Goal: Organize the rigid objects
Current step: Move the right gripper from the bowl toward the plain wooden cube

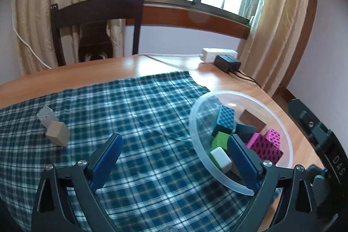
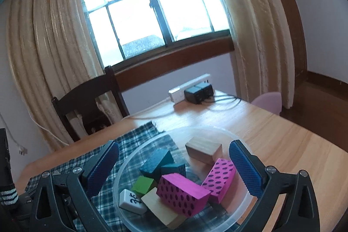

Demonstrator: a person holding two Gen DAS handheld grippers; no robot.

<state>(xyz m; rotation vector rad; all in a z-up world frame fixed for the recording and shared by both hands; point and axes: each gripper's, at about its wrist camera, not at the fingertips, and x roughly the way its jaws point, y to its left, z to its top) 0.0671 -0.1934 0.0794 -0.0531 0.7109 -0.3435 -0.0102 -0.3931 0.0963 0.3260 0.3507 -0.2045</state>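
1. Left wrist view: the left gripper, with black arms and blue ribbed pads, stands with jaws wide apart and nothing between them. Its right pad overlaps the near rim of the clear round plastic bowl, hiding part of the contents.
2. Inside the bowl lie painted rectangular blocks: a teal checker-textured wooden block, a plain green block, magenta blocks with dark dots, a dark brown block and a white glossy tile. Others are half buried and hard to separate.
3. Two pale grey wooden blocks, one with a zigzag pattern, sit touching each other on the blue-and-white plaid cloth, well apart from the bowl.
4. The cloth covers part of a light wooden table; a dark wooden chair, cream curtains and a bright window stand behind.
5. Right wrist view: the right gripper is likewise spread wide and empty, hovering over the bowl, whose near edge is cut off below.
6. The white tile carries a dark character, too blurred to read; a natural wooden block lies at the bowl's far side.
7. A white power strip with black adapters rests at the table's far edge.
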